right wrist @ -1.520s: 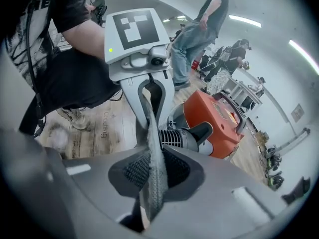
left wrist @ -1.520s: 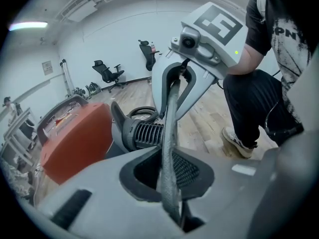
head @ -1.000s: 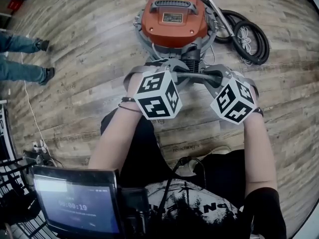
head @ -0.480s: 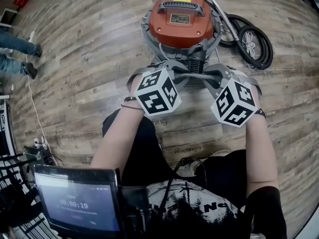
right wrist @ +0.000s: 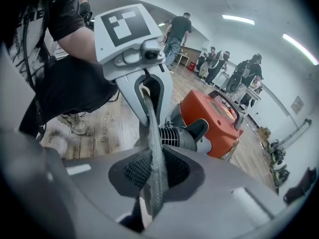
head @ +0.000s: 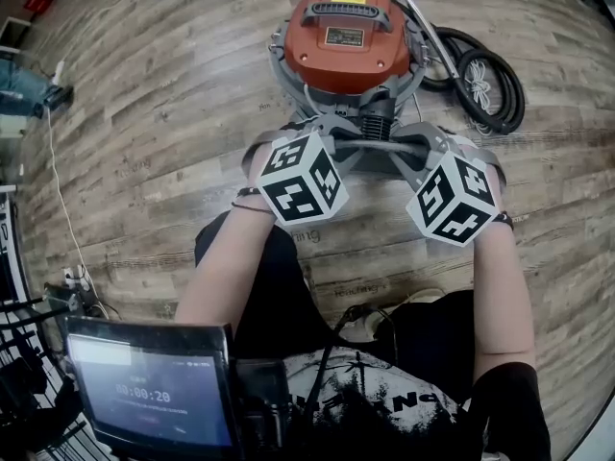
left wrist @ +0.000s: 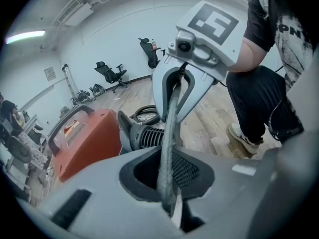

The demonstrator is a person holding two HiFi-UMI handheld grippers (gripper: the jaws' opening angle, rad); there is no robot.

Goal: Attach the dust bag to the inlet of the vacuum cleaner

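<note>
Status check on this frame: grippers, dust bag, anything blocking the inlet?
Left gripper shut on dust bag; right gripper likewise. Bag edge taut between them, beside vacuum inlet, not visibly seated. No obstruction seen.

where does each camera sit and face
Head view: on the person's head, facing down at the vacuum cleaner; forearms, left claw, right claw show.
Left gripper view: on the left claw, facing the right claw; own jaws show.
Right gripper view: on the right claw, facing the left; own jaws show.
Shared by both: the dust bag.
</note>
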